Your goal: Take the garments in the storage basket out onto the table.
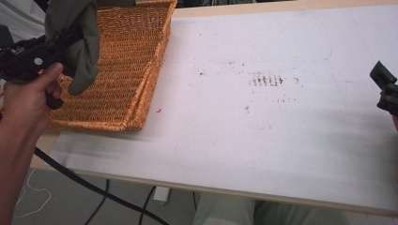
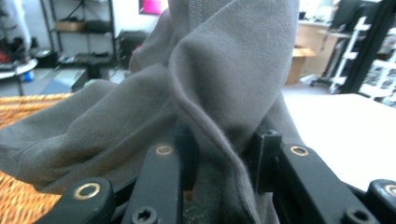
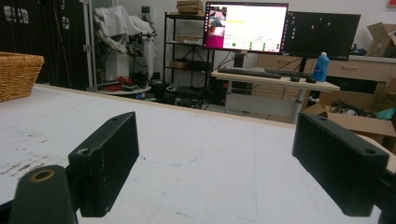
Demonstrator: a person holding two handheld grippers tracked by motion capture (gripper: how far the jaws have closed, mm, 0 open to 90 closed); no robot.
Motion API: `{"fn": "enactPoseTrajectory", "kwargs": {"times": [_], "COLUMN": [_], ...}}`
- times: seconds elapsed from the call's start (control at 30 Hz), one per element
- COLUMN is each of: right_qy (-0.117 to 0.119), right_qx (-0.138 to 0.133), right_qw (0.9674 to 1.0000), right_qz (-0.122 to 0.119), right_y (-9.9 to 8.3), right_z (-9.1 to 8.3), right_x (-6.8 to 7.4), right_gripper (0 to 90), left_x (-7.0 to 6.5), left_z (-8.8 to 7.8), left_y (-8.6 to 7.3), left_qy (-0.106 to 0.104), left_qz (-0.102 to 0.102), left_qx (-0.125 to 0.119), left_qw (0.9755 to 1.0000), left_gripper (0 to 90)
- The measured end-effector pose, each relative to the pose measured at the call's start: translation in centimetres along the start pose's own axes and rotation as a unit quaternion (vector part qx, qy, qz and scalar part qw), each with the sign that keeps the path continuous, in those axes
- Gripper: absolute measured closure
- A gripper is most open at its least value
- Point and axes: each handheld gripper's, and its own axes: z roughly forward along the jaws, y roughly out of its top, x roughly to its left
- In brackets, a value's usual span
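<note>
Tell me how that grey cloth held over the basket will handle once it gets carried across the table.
Probably floppy: the grey cloth hangs in loose folds from the left gripper above the basket. It looks light, since one pinched fold seems to bear it. Its hanging end may drag or snag on the woven rim unless lifted higher.

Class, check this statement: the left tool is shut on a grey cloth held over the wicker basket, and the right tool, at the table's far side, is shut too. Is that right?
One detail is wrong. The right tool is open: the right gripper view shows its jaws wide apart over the white table. The left tool is indeed shut on the grey cloth over the wicker basket.
</note>
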Motion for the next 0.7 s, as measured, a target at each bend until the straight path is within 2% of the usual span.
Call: {"fn": "enactPoseTrajectory", "kwargs": {"times": [0.03,0.1,0.17,0.2,0.23,0.27,0.3,0.33,0.37,0.4,0.5,0.6,0.67,0.7], "right_qy": [0.0,0.0,0.0,0.0,0.0,0.0,0.0,0.0,0.0,0.0,0.0,0.001,0.001,0.001], "right_qx": [0.0,0.0,0.0,0.0,0.0,0.0,0.0,0.0,0.0,0.0,0.0,0.0,0.0,0.0], "right_qw": [1.0,1.0,1.0,1.0,1.0,1.0,1.0,1.0,1.0,1.0,1.0,1.0,1.0,1.0], "right_qz": [0.0,0.0,0.0,0.0,0.0,0.0,0.0,0.0,0.001,0.001,0.001,0.002,0.0,0.0], "right_y": [0.0,0.0,0.0,0.0,0.0,0.0,0.0,0.0,0.0,0.0,0.0,0.0,0.0,0.0], "right_z": [0.0,0.0,0.0,0.0,0.0,0.0,0.0,0.0,0.0,0.0,0.0,0.0,0.0,0.0], "right_x": [0.0,0.0,0.0,0.0,0.0,0.0,0.0,0.0,0.0,0.0,0.0,0.0,0.0,0.0], "right_gripper": [14.6,14.6,14.6,14.6,14.6,14.6,14.6,14.6,14.6,14.6,14.6,14.6,14.6,14.6], "left_x": [-0.5,-0.8,-1.8,-1.8,-2.5,-2.5,-3.1,-3.1,-3.9,-3.9,-5.2,-6.8,-8.1,-8.1], "left_z": [-0.1,-0.1,-0.1,-0.1,0.0,0.0,0.1,0.1,0.4,0.4,1.1,2.0,2.7,2.7], "left_y": [0.2,0.4,0.9,0.9,1.3,1.3,1.6,1.6,1.9,1.9,2.2,2.5,2.7,2.7], "left_qy": [-0.013,-0.02,-0.044,-0.044,-0.06,-0.06,-0.077,-0.077,-0.094,-0.094,-0.116,-0.139,-0.16,-0.16], "left_qz": [0.004,0.006,0.013,0.013,0.016,0.016,0.019,0.019,0.023,0.023,0.037,0.046,0.049,0.049], "left_qx": [-0.006,-0.01,-0.021,-0.021,-0.027,-0.027,-0.03,-0.03,-0.032,-0.032,-0.026,-0.026,-0.03,-0.03], "left_qw": [0.9999,0.9997,0.9987,0.9987,0.9977,0.9977,0.9964,0.9964,0.9948,0.9948,0.9922,0.9888,0.9854,0.9854], "left_gripper": [70.6,70.6,70.6,70.6,70.5,70.6,70.6,70.5,70.5,70.5,70.5,70.5,70.5,70.5]}}
